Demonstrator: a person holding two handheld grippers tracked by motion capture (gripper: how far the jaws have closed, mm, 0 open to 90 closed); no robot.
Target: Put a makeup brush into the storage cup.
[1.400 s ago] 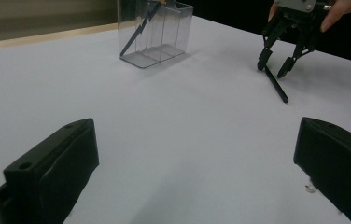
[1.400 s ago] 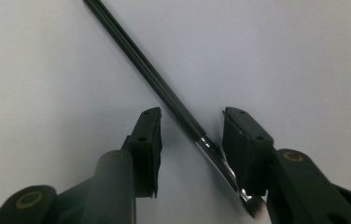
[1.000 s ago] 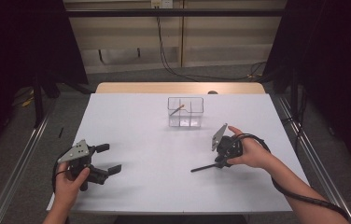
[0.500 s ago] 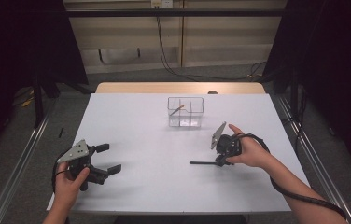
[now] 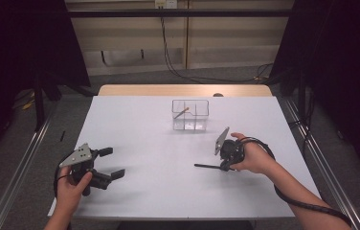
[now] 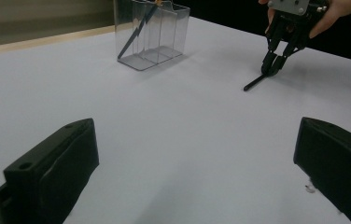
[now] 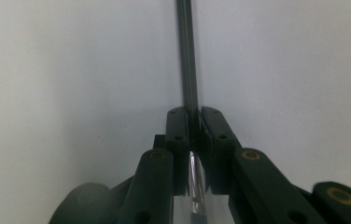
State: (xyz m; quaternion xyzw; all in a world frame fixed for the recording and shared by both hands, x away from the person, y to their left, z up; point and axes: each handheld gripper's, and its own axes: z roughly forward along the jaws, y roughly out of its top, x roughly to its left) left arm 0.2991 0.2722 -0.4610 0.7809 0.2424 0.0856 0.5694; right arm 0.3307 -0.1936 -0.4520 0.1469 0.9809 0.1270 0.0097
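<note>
1. One white table (image 5: pixel 159 191) is standing in the middle of the room.
2. One clear box (image 5: pixel 190 115) is sitting on the table, and it is showing three compartments in the left gripper view.
3. Two pens are showing in total: one dark pen (image 5: pixel 207 166) is lying on the table, and one pen with an orange end (image 5: pixel 181 113) is leaning inside the box.
4. Two grippers are being held: one left gripper (image 5: pixel 112 163) and one right gripper (image 5: pixel 223 167).
5. Two hands are showing: one left hand (image 5: pixel 71 184) and one right hand (image 5: pixel 254 155).
6. Each gripper is carrying one grey plate, so two plates are showing.
</note>
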